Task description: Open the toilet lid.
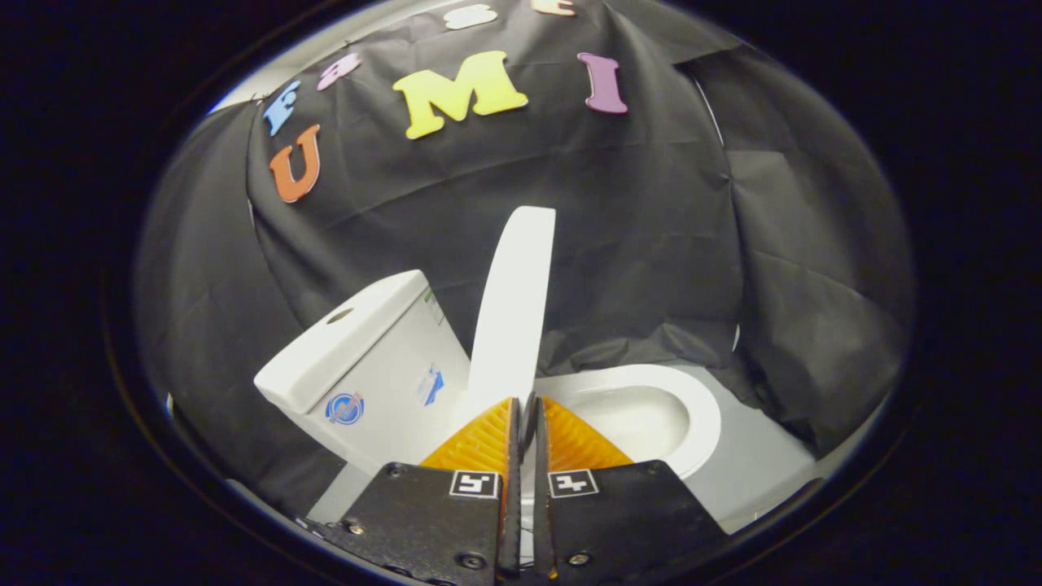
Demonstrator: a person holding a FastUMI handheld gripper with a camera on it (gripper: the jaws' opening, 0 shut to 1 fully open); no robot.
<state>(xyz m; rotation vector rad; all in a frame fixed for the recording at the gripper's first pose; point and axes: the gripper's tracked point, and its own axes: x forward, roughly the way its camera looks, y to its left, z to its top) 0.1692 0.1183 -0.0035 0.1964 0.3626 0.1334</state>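
Currently the gripper sits low in front of the toilet, its two fingers nearly pressed together with only a thin slit between them. The slit lines up with the bottom edge of the white glossy plastic toilet lid, and the fingertips reach right up to that edge. Whether both fingers actually pinch the lid or just sit against it cannot be told, since the contact spot is hidden behind the fingertips.

Lid is raised, standing close to upright and seen almost edge-on, rising from just ahead of the fingertips toward the black cloth wall. It tilts slightly off vertical, top end leaning a bit away from the tank side.

White ceramic toilet tank stands beside the lid, on the left of the fingers, with its flat tank cover on top and a round flush button recess in that cover. Two small blue stickers show on the tank's face; too small to make out.

White oval ceramic toilet bowl lies open on the other side of the lid, just beyond and to the right of the fingertips, rim fully exposed, inside looks clean and pale. Toilet rests on a light grey floor, with the cloth draped down around it.
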